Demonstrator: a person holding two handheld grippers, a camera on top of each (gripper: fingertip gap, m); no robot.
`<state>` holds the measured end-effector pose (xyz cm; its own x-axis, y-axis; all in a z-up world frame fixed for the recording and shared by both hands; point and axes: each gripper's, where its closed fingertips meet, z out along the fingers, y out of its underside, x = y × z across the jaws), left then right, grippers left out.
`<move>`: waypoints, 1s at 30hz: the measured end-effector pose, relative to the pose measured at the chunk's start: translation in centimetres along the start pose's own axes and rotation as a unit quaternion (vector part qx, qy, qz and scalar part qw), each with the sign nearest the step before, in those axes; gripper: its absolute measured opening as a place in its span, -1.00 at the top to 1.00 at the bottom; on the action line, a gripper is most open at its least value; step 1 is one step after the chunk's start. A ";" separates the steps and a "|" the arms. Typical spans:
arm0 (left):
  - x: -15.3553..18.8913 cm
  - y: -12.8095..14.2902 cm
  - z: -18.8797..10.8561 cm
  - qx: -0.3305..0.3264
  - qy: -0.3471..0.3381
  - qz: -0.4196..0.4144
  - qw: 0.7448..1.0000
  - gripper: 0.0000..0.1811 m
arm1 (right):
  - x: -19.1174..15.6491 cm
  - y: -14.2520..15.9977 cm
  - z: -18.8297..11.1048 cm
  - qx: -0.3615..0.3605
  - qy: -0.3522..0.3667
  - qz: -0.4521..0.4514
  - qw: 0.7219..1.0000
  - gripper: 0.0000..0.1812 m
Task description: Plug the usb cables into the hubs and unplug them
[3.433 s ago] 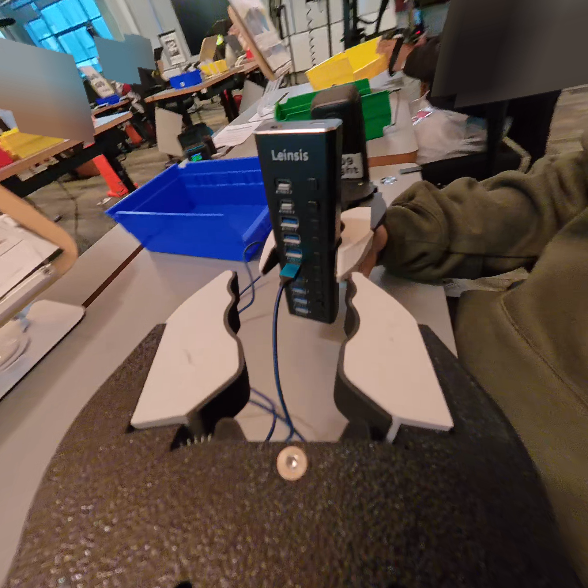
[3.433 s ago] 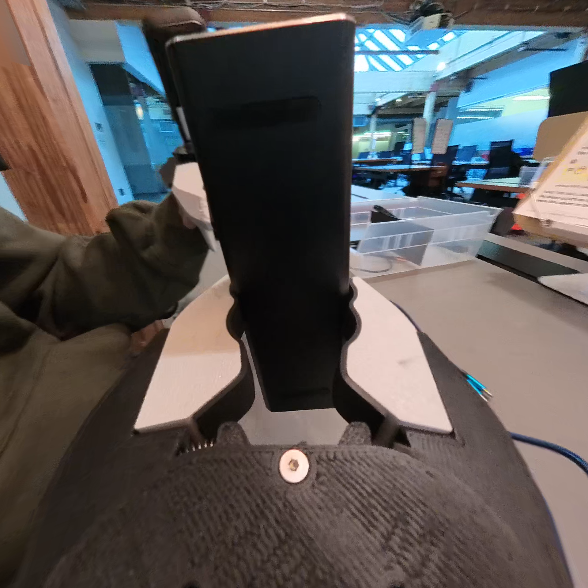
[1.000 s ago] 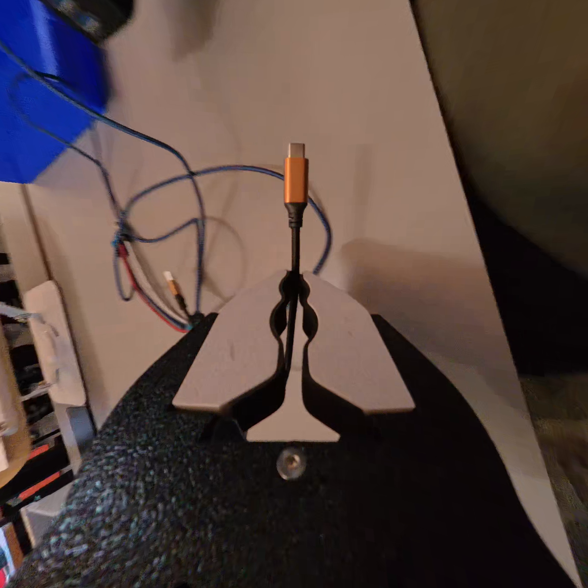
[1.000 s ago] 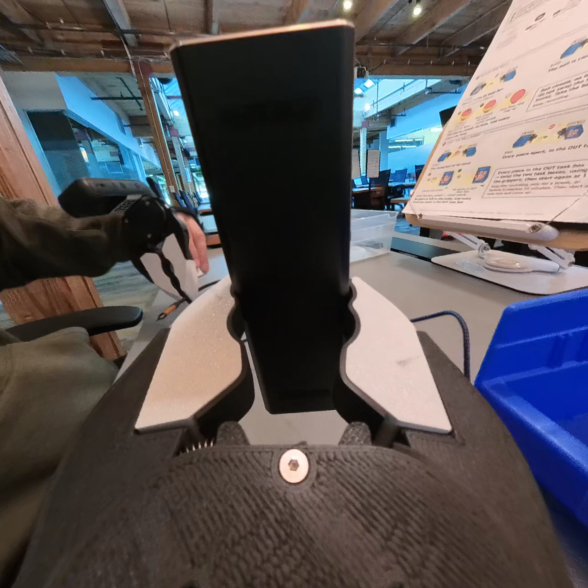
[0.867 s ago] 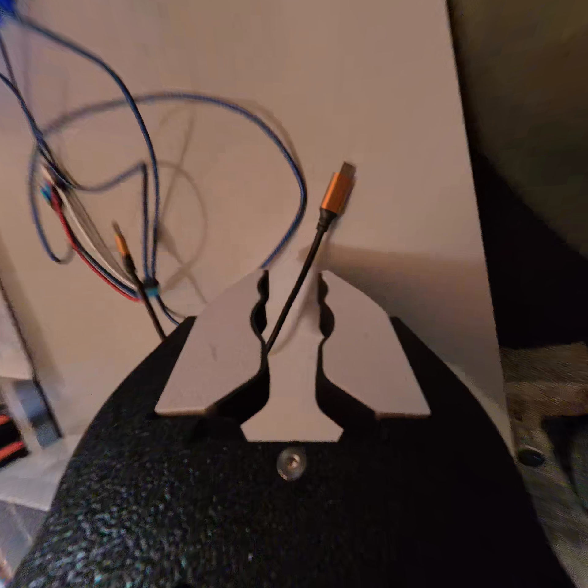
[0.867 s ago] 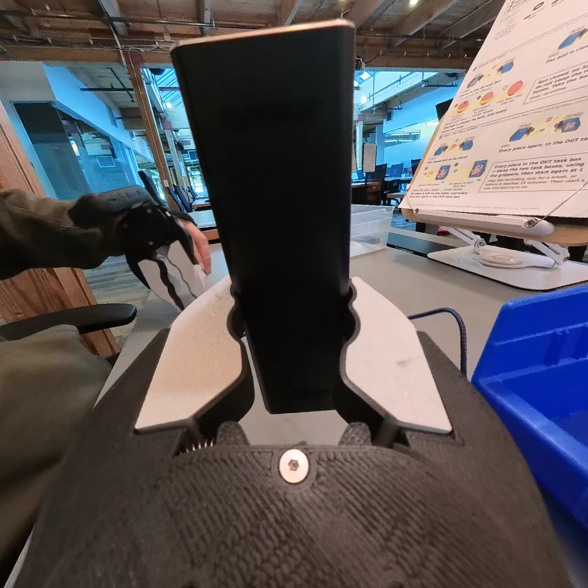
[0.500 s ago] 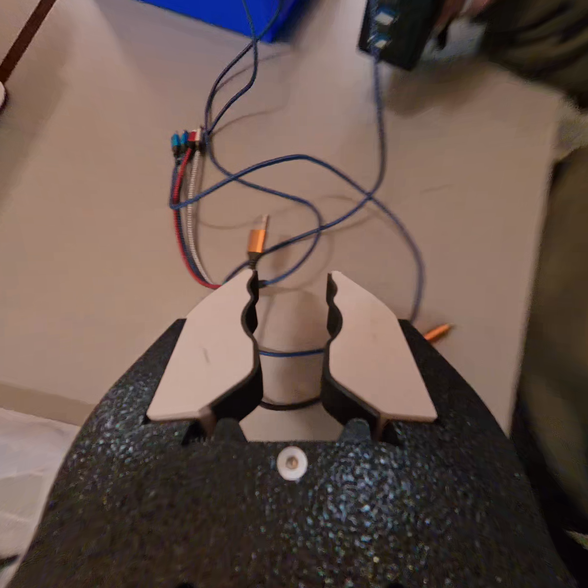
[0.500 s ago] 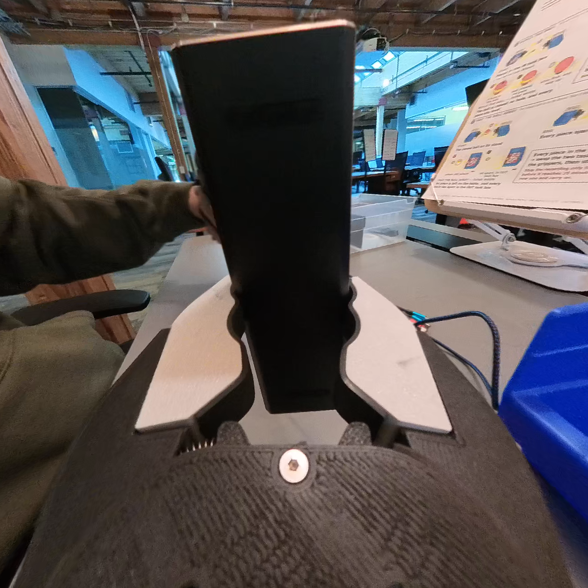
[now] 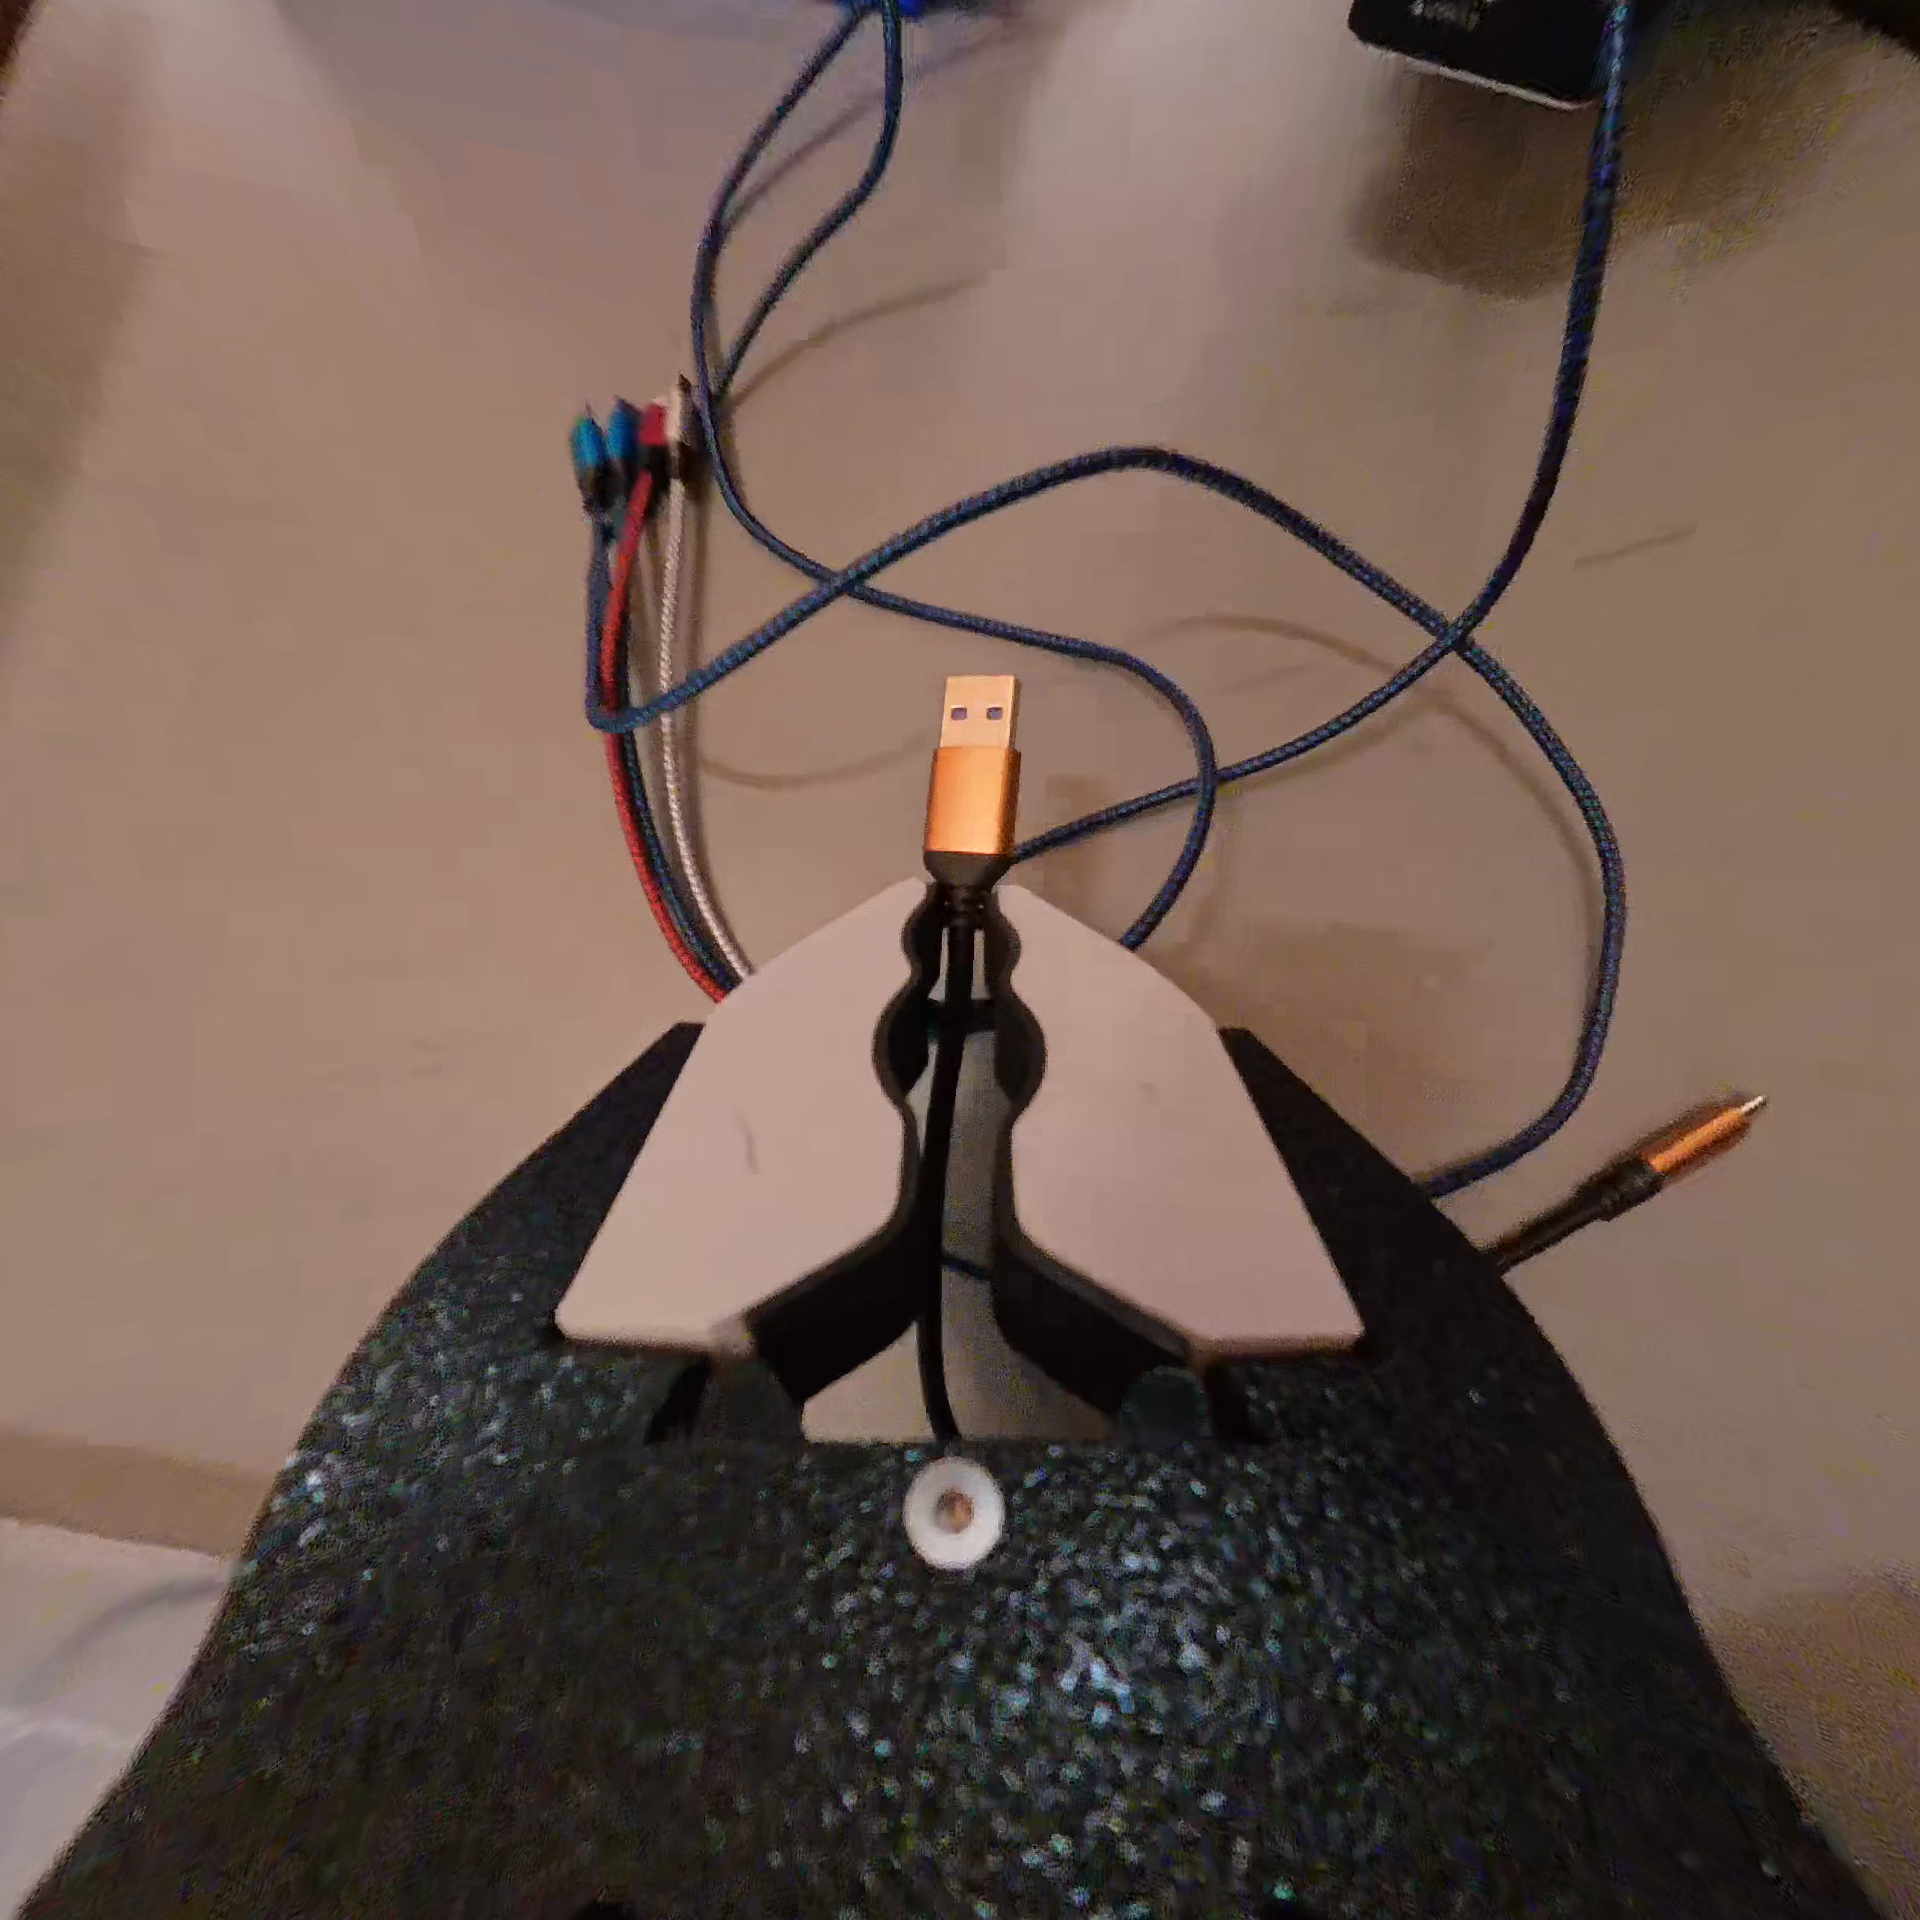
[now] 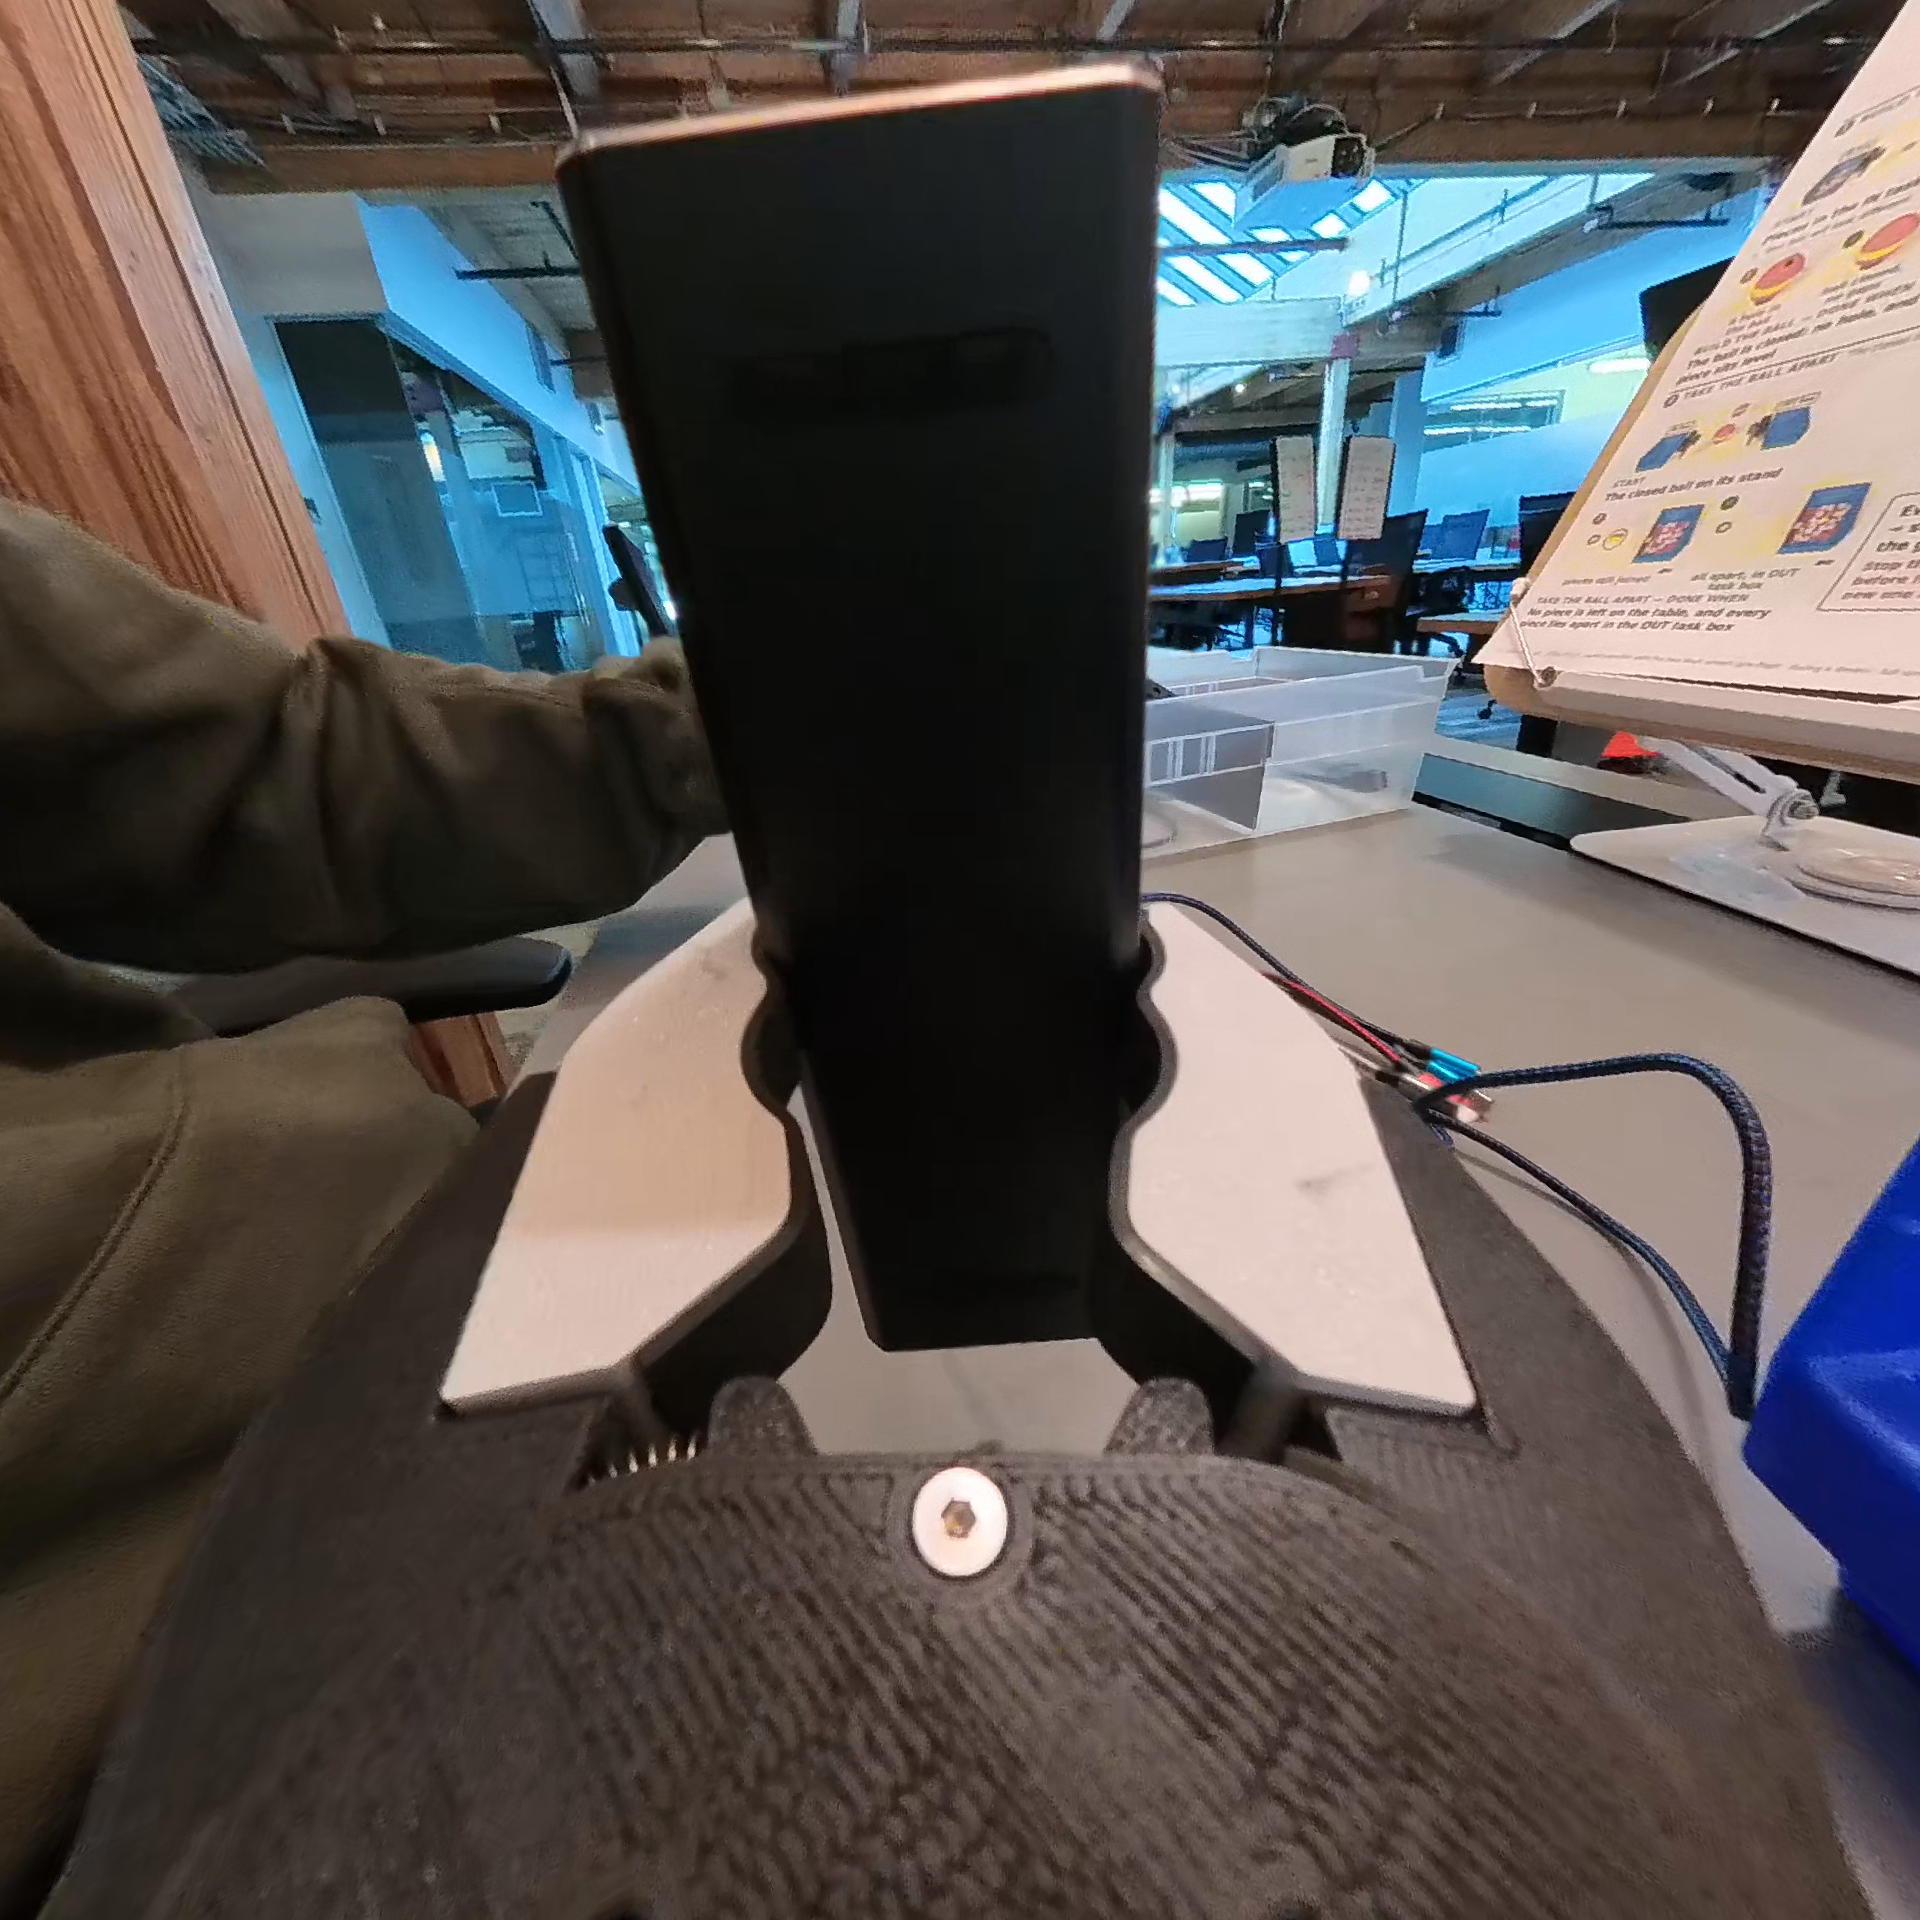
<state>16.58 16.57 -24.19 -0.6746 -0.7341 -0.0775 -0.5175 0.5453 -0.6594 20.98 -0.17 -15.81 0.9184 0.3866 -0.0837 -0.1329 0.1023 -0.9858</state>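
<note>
orange USB plug [image 9: 975, 769] just past pinching left gripper [image 9: 961, 914] tips

I note a grey flat tabletop [image 10: 1507, 935] carrying a blue plastic bin [image 10: 1860, 1382] at my right, a clear plastic divided tray [image 10: 1309, 727] farther back, and a tilted printed instruction sheet on a white stand [image 10: 1745, 499].

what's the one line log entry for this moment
left gripper: shut on orange plug cable | right gripper: shut on hub upright | plug not inserted
</note>
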 end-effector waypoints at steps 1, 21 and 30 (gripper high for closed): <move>-0.1 -0.9 -0.8 -0.002 -0.029 0.012 1.000 0.93 | 0.0 -0.1 0.0 0.006 -0.003 0.002 1.000 0.32; 8.6 -13.3 0.4 -0.114 -0.007 0.101 0.988 0.94 | -2.4 0.7 1.6 -0.018 -0.058 -0.009 0.998 0.32; 8.9 -13.3 1.0 -0.108 -0.005 0.092 0.990 0.94 | -2.5 0.9 1.8 -0.027 -0.061 -0.004 0.998 0.32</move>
<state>17.99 2.43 -16.85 -0.7634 -0.6174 -0.1896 -0.4870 0.7430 -0.4591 17.89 0.62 -16.27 0.8664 0.4956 -0.0613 -0.1033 0.0579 -0.9930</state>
